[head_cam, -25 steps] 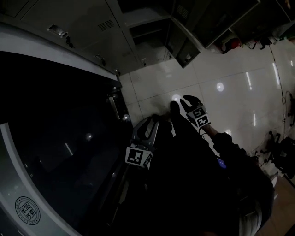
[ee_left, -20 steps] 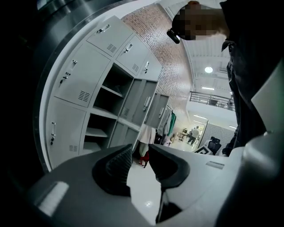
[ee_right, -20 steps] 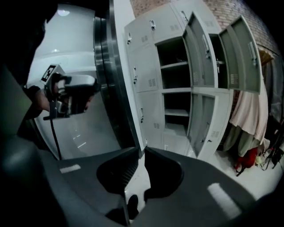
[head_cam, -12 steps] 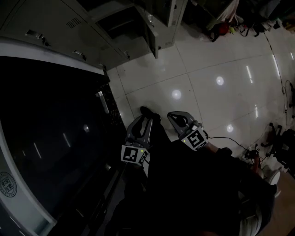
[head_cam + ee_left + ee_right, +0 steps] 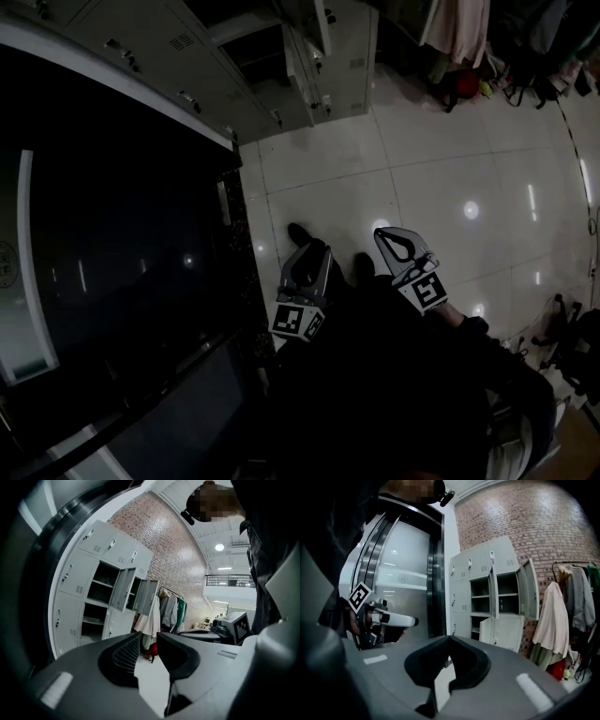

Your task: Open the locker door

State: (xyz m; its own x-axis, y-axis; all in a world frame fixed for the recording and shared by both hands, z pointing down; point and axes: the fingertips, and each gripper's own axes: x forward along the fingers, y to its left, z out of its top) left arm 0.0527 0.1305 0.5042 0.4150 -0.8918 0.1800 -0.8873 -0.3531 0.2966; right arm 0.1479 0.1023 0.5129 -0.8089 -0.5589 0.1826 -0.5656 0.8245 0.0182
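Locker door (image 5: 460,603) not yet in hand. Right gripper (image 5: 449,638): jaws, half open a second ago, now meet tip to tip on nothing. Left gripper (image 5: 148,637): narrow gap, empty. Both are low by the body. Lockers (image 5: 159,56) at 12 o'clock, well apart. Judgement: approach not begun, and the right gripper must reopen for a handle. Count: two grippers, one locker bank, at least two doors already ajar.

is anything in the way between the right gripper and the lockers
Nothing visible: bare tiled floor lies between the right gripper, jaws shut and empty, and the lockers. The hanging coats are off to the lockers' right.
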